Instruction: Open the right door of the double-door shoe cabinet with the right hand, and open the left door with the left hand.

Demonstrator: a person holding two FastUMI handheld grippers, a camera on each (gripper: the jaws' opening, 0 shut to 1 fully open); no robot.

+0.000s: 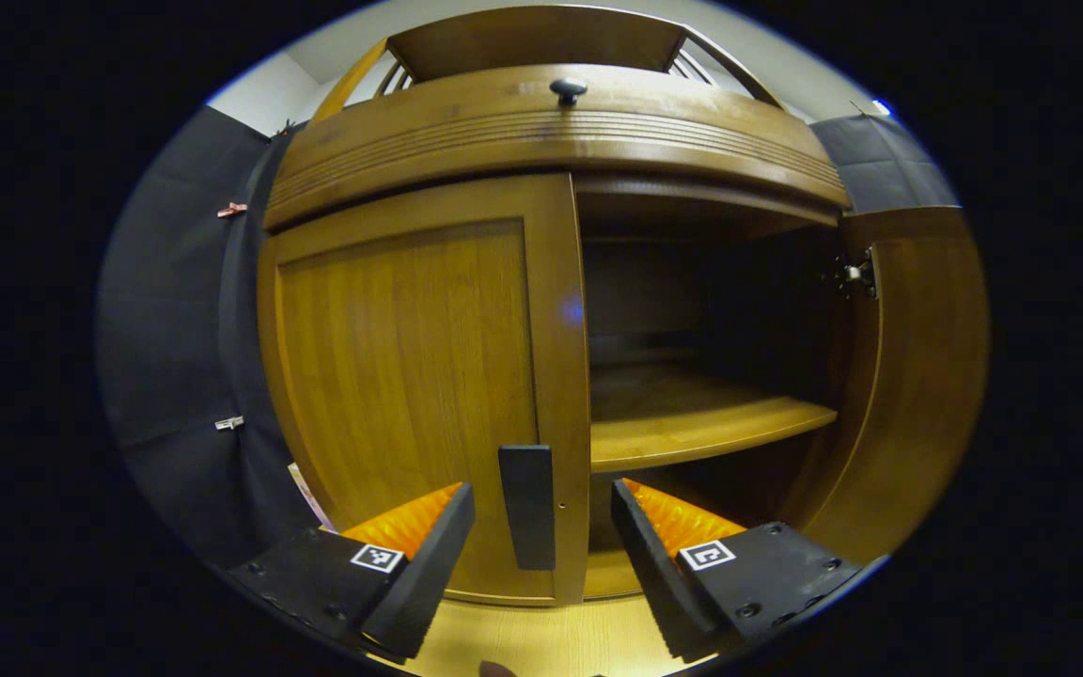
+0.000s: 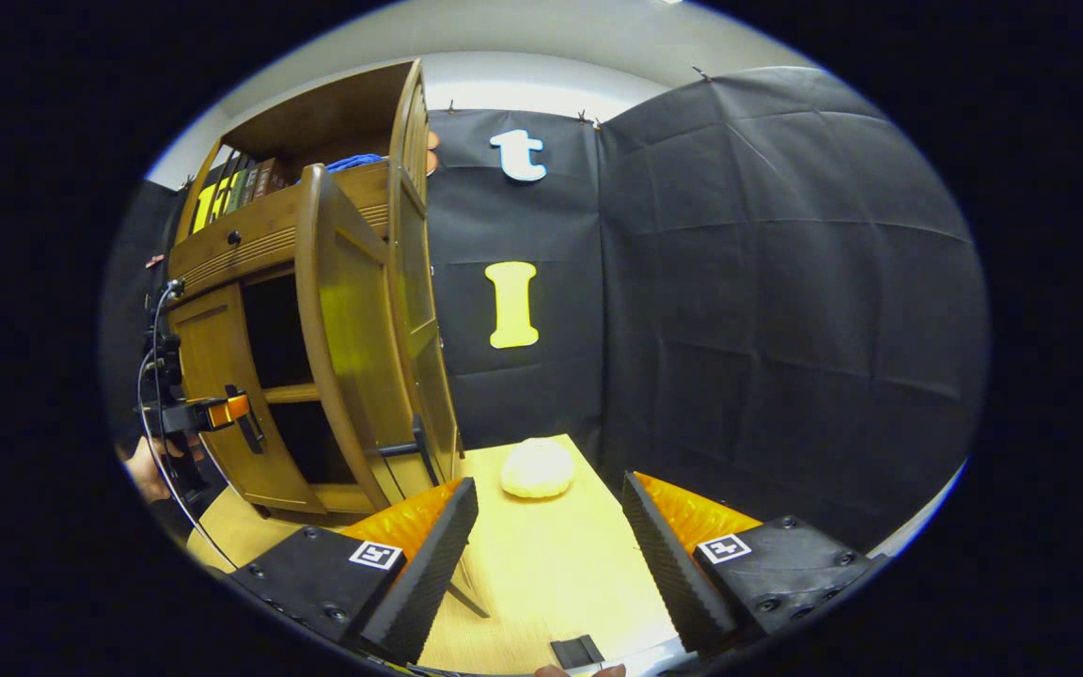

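The cabinet (image 1: 551,132) is standing on the desk (image 2: 541,564), at its far left part as the right gripper view presents it, close against the black booth wall (image 2: 786,282). The left door (image 1: 410,376) is sitting closed, flush with the cabinet front. Its dark vertical handle (image 1: 526,506) is lying directly between the fingers of the left gripper (image 1: 541,527), which are standing wide apart, one on either side of the handle and not touching it. The right door (image 1: 918,376) is standing swung open, with its hinge (image 1: 856,275) showing at the upper inner edge. Behind it the interior is lying exposed, with a bare wooden shelf (image 1: 692,423) across the middle. A small dark knob (image 1: 567,90) is sitting on the drawer front above the doors.

In the right gripper view, the right gripper (image 2: 549,527) is hanging over the desk, well apart from the cabinet, its fingers spread wide and gripping nothing. The open right door (image 2: 344,338) is showing edge-on, with its handle (image 2: 421,449) projecting toward the desk's middle. A pale round object (image 2: 537,467) is resting on the desk near the far edge, just beside the booth wall. Books (image 2: 236,188) are standing in the cabinet's upper section. The left gripper (image 2: 222,412) is showing at the left door, with a hand (image 2: 149,468) holding it from behind.
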